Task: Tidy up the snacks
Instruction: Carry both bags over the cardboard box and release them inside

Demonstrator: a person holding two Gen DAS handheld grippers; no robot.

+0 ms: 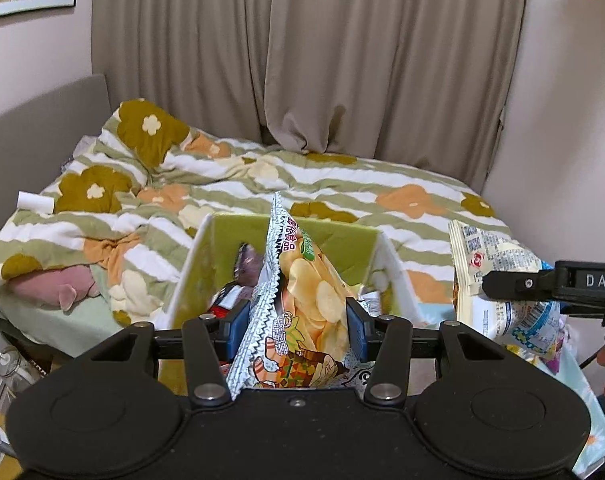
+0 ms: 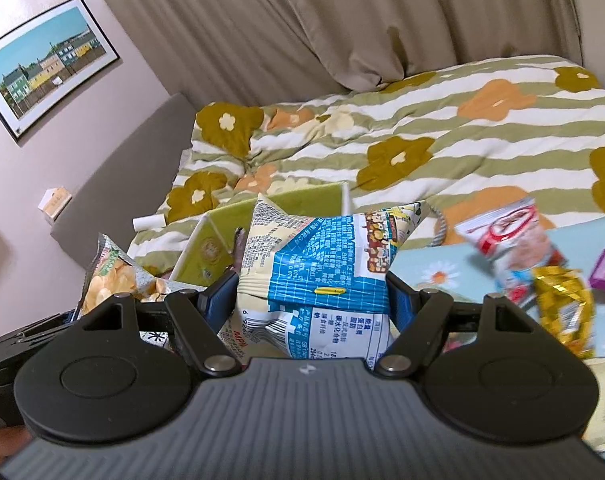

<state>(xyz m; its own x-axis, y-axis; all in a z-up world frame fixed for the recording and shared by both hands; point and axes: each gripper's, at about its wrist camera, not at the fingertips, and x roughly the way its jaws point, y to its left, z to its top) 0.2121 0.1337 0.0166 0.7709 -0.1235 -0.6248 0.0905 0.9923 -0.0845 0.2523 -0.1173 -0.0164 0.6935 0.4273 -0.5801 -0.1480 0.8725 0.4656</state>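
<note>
- The left gripper (image 1: 298, 330) pinches a bag of potato chips (image 1: 302, 300) just in front of the green box (image 1: 342, 240).
- The right gripper (image 2: 314, 300) squeezes a blue and cream snack bag (image 2: 322, 264), near the same box.
- More snack packets (image 2: 542, 264) lie on the bed (image 2: 502, 140).

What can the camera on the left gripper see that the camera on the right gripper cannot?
Only the left view shows a pink plush toy beside the quilt.

Only the right view shows loose packets on a pale blue daisy cloth: a shiny gold packet and a red-and-white packet.

Both show the green-lined box, the potato-chip bag and the blue-and-cream bag.
</note>
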